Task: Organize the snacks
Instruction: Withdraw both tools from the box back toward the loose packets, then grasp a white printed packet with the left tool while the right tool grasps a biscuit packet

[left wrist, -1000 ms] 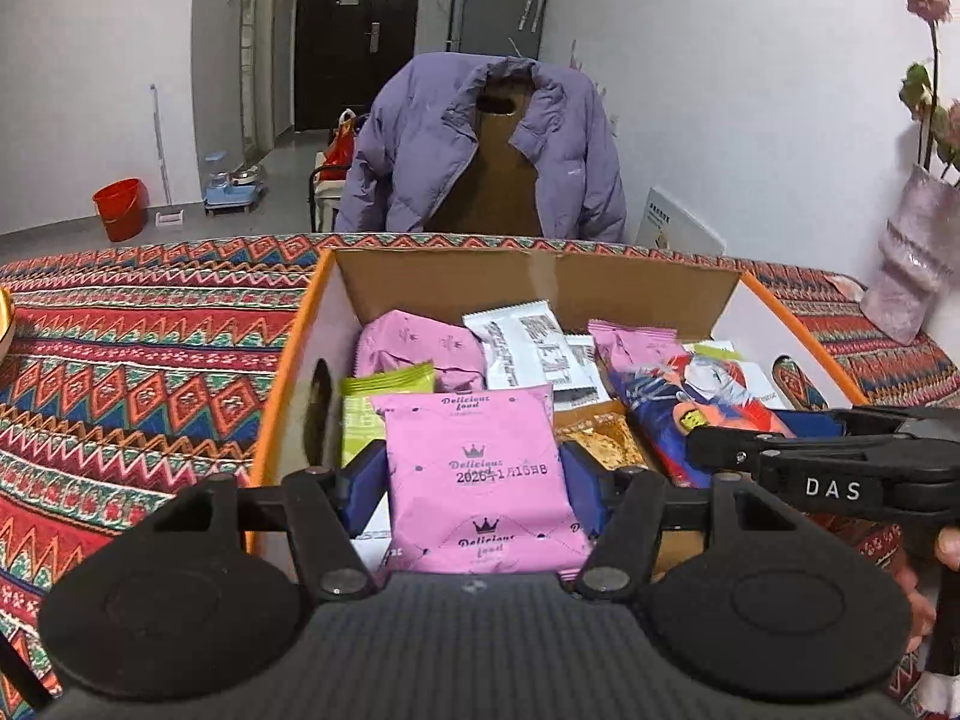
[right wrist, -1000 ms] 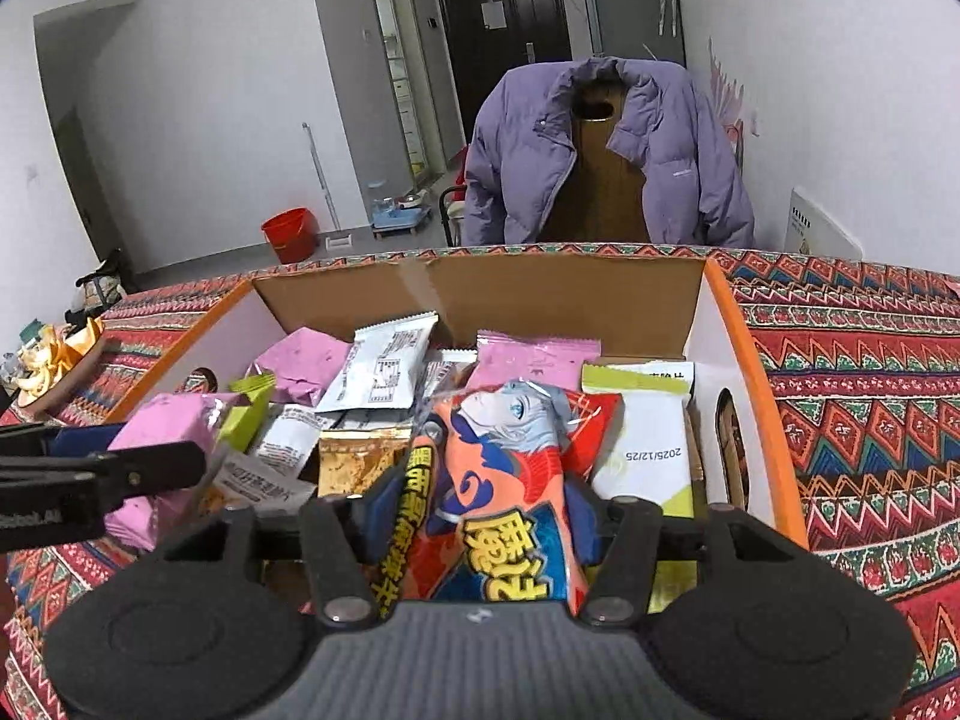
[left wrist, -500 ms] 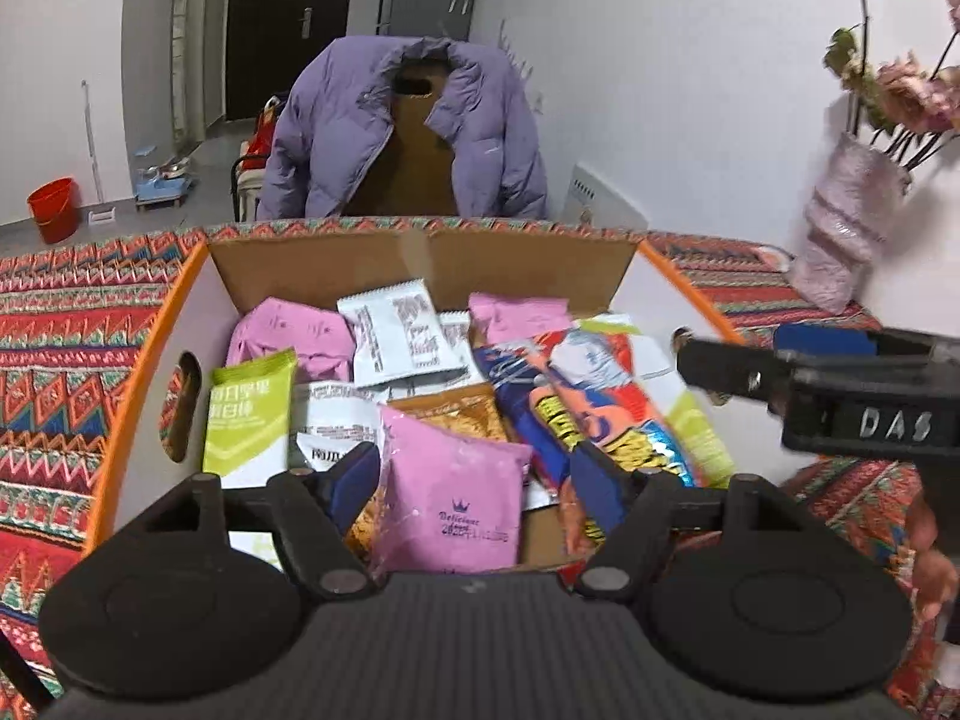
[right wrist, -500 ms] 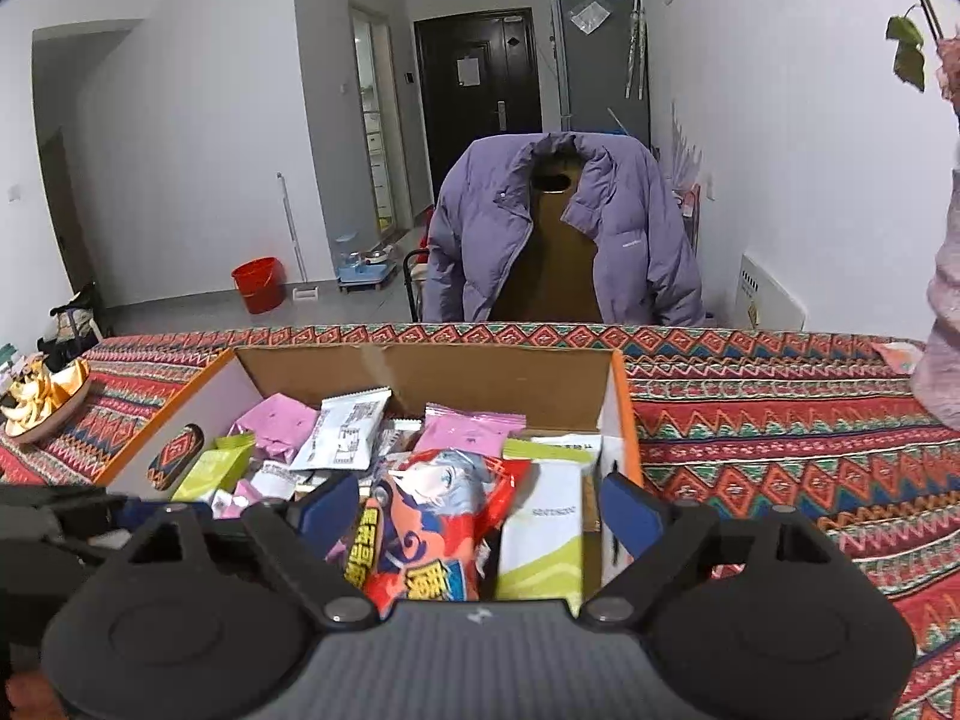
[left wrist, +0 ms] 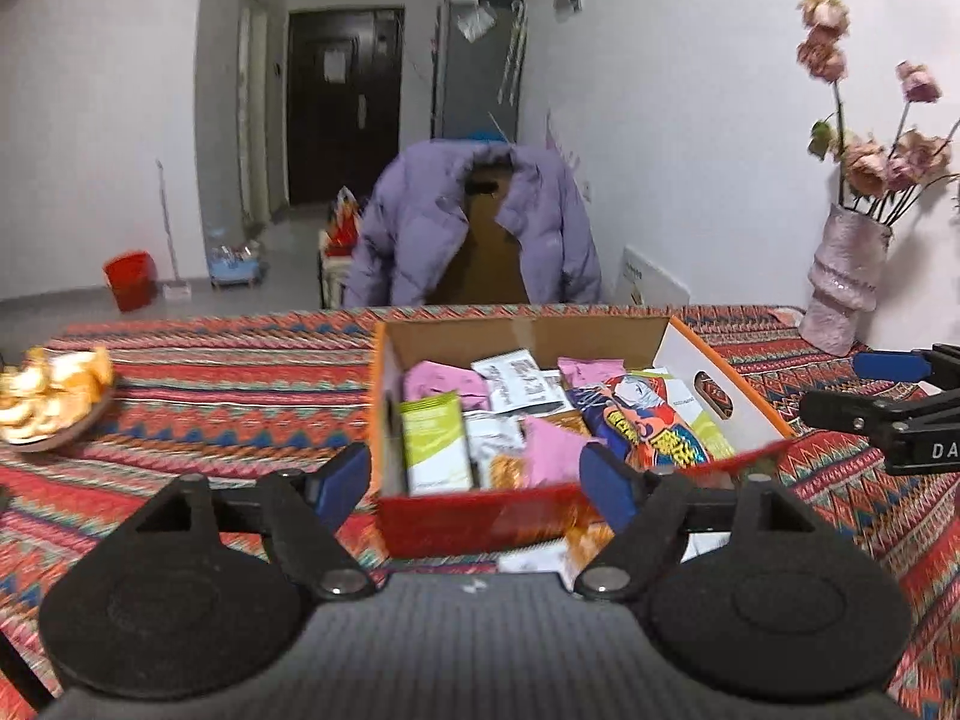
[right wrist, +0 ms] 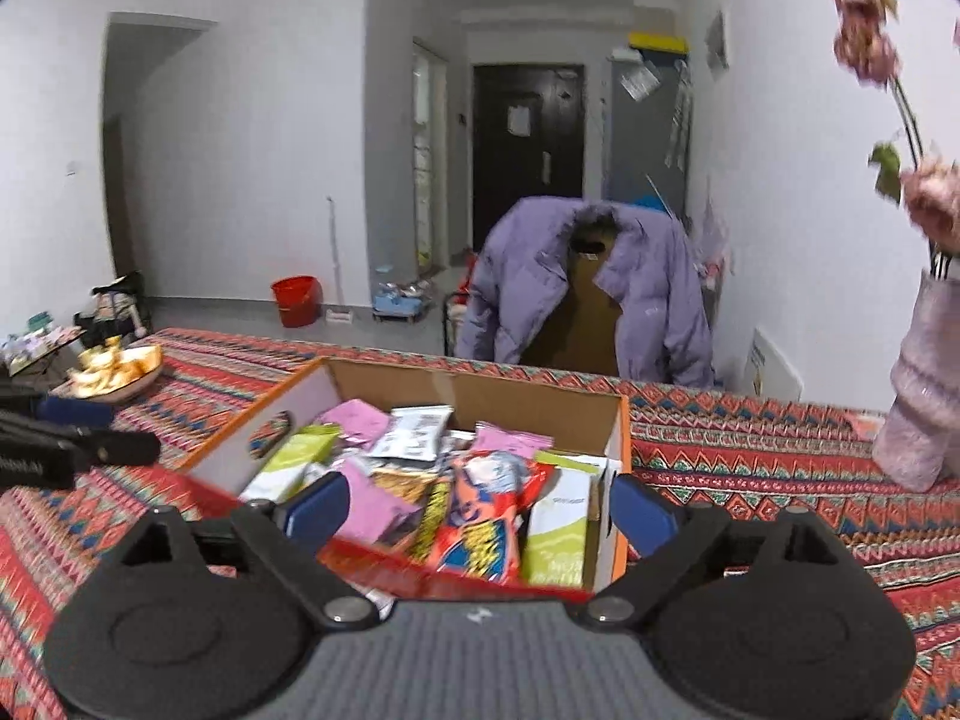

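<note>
A cardboard box (left wrist: 690, 348) packed with snack packets (right wrist: 480, 534) sits on a patterned tablecloth (left wrist: 228, 384). The left gripper (left wrist: 477, 474) and right gripper (right wrist: 480, 507) hover before it, jaws just spread apart, grasping nothing.

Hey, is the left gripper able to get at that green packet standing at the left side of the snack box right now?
Probably yes. The left gripper is open and empty in front of the cardboard box, and the green packet stands uncovered against the box's left wall. Only the low red front wall lies between them, so it would reach over that.
</note>
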{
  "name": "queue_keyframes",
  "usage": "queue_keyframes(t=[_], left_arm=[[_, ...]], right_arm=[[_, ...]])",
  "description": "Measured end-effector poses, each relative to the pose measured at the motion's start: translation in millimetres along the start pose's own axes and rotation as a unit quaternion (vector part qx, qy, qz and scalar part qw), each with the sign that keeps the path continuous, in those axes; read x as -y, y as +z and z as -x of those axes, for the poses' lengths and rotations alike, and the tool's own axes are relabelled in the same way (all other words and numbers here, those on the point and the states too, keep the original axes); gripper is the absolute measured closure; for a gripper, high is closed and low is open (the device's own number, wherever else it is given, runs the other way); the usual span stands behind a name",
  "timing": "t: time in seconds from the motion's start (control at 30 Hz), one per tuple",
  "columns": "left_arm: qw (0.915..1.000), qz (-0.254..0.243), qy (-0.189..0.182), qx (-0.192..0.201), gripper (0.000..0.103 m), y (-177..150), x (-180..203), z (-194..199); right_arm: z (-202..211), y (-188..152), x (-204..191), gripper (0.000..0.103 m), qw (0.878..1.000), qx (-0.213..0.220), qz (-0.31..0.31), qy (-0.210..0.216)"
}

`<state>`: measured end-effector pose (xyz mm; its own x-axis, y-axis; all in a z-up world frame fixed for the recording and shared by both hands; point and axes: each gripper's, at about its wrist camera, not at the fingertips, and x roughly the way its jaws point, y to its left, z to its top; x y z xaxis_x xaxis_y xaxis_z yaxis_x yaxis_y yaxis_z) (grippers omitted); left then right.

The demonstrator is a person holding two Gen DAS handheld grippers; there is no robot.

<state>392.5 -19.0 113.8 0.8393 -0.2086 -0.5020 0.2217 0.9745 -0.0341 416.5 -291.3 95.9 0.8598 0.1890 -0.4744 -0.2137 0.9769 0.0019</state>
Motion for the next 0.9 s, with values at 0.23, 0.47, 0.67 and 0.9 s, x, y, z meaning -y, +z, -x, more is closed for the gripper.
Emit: queue_keyframes(t=[0.23, 0.47, 0.67, 0.9], left_arm=[[0.9990, 0.009, 0.032, 0.031, 0.020, -50.8, -1.2, 83.1], [0.9981, 0.032, 0.049, 0.020, 0.020, -107.4, 3.3, 137.3], [0.9982, 0.030, 0.052, -0.001, 0.020, -140.4, 12.2, 157.0], [0.9983, 0.034, 0.041, -0.023, 0.020, -151.3, 10.9, 141.4]], right_arm=[[68.7, -43.2, -34.0, 0.003, 0.999, 0.000, 0.037, 0.028], [130.7, -95.7, -61.2, 0.003, 0.999, 0.002, 0.041, 0.025], [164.9, -141.9, -73.6, 0.002, 1.000, -0.011, 0.023, 0.019], [157.0, -166.9, -78.1, 0.002, 0.999, -0.049, 0.012, 0.020]])
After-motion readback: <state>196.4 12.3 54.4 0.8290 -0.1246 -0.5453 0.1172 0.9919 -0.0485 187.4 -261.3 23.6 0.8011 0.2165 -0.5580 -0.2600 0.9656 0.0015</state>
